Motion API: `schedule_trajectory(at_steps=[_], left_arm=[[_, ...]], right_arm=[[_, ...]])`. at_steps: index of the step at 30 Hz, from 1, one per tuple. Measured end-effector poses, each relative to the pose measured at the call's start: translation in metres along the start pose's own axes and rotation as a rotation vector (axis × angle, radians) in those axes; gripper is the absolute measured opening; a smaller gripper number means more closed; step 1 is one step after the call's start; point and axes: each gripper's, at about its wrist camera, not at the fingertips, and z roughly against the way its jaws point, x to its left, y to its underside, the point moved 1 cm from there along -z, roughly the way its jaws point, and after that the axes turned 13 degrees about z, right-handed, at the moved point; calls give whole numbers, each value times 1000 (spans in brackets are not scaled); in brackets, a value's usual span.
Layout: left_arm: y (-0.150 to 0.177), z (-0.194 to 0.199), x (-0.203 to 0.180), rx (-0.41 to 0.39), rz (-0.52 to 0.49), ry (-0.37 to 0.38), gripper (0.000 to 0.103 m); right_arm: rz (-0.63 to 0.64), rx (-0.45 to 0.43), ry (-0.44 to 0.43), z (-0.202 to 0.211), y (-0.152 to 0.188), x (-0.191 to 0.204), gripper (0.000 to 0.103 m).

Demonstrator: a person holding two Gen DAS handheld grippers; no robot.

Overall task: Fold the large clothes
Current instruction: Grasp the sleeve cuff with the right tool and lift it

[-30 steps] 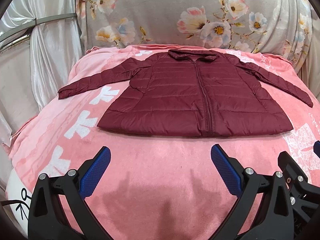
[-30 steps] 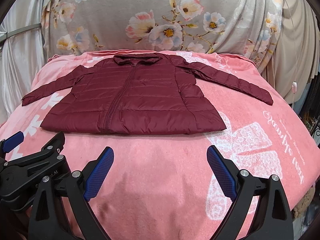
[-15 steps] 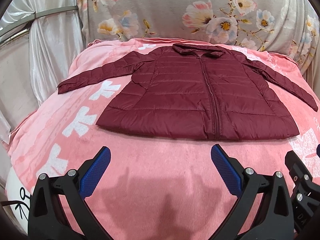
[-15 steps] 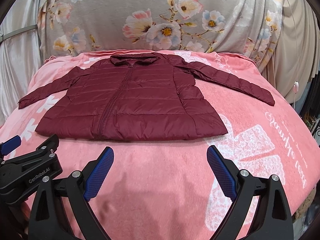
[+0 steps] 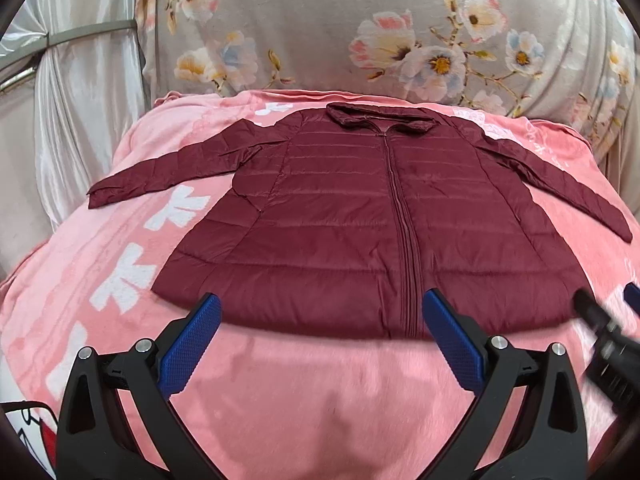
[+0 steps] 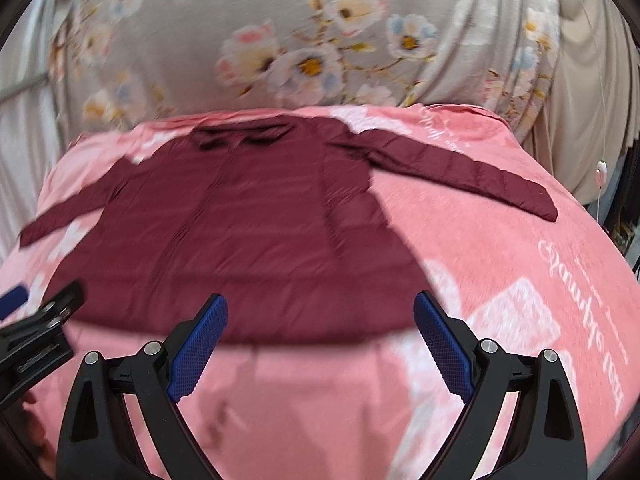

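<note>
both grippers held low and level over the near edge of the bed, pointing toward the jacket hem. left gripper spread wide, nothing between the blue pads, tips lined up with the hem; right gripper likewise spread wide and empty, tips at the hem. each tool shows at the edge of the other's view, side by side, apart. right wrist view is motion-blurred, detail there poor. pink blanket covers the whole bed, plush nap, white printed shapes and script on it, surface domed by the fisheye. behind it a grey floral cloth hangs draped, large pale blossoms; shiny white satin curtain at far left, cinched by a band; beige curtain at far right. maroon puffer jacket lies flat, front up, centred on the blanket, zipped, collar toward the floral cloth, hem toward the grippers. horizontal quilted channels, slight sheen, flared toward the hem. both sleeves spread outward and down, lying on the blanket, cuffs well apart from the body.
</note>
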Motion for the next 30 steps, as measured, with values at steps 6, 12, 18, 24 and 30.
schedule_trajectory(at_steps=[6,12,18,24,30], left_arm=[[-22,-26,1,18,34,-32,98],[-39,-49,7,1,45,-64,98],[-49,-69,12,1,54,-93,98],[-54,-83,10,-3,54,-107,98],[-57,-98,11,9,59,-116,98]], right_arm=[[-199,24,82,-54,-14,-119,92],[-430,58,177,-106,-11,-228,92],[-548,59,249,-138,0,-296,90],[-660,61,261,-165,7,-337,85],[-806,48,234,-185,18,-364,66]])
